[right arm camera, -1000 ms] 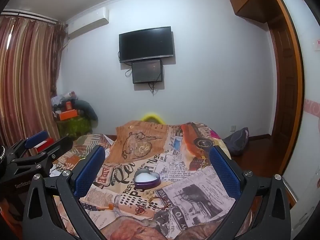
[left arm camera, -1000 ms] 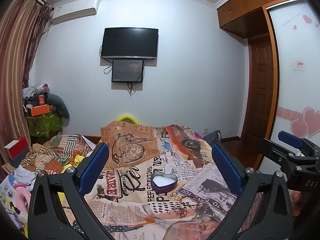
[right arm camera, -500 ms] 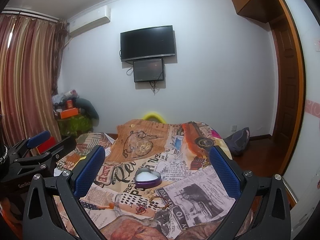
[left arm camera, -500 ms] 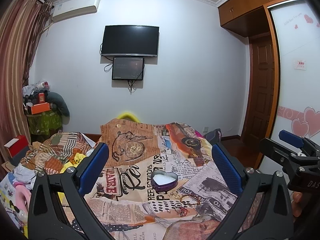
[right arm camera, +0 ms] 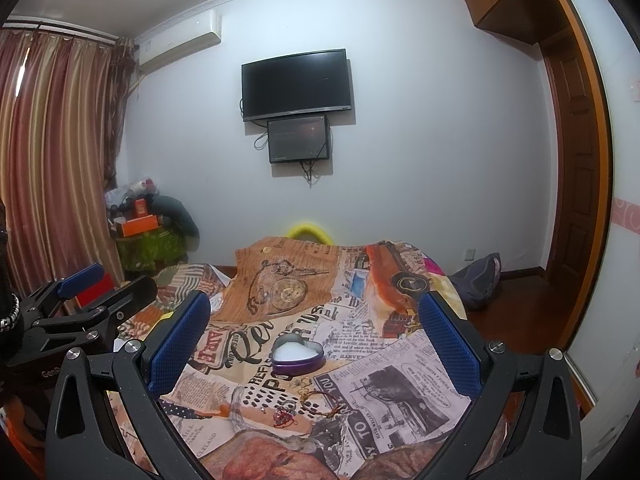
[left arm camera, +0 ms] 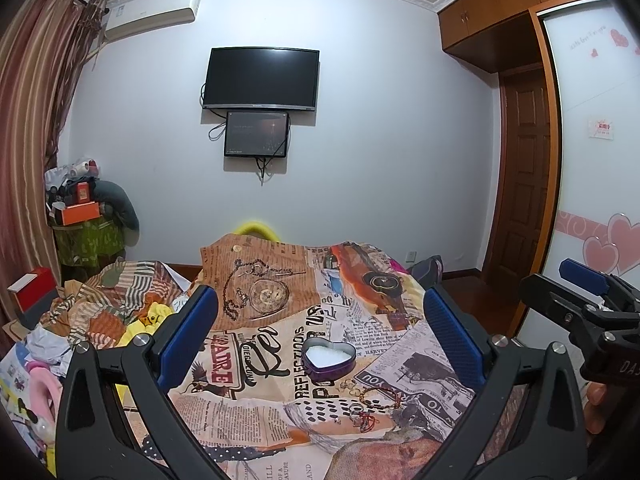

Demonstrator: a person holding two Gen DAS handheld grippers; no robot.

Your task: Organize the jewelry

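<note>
A purple heart-shaped tin (left arm camera: 329, 359) with a white lining lies open on the newspaper-print bedspread (left arm camera: 260, 344); it also shows in the right wrist view (right arm camera: 297, 357). Loose jewelry lies just in front of it: a red-and-gold bracelet (left arm camera: 381, 397), small rings (left arm camera: 349, 385) and a red charm piece (right arm camera: 283, 416). My left gripper (left arm camera: 320, 320) is open and empty, held above the bed behind the tin. My right gripper (right arm camera: 316, 320) is open and empty too. Each gripper shows at the edge of the other's view.
A pile of clothes and toys (left arm camera: 80, 320) covers the bed's left side. A red box (left arm camera: 30, 296) and a cluttered stand (left arm camera: 86, 232) are at left. A TV (left arm camera: 261, 79) hangs on the far wall. A wardrobe (left arm camera: 592, 184) and door (left arm camera: 524, 184) stand at right.
Both views have tilted slightly, so the tin and jewelry sit a little lower and closer in frame. Both grippers stay open and empty.
</note>
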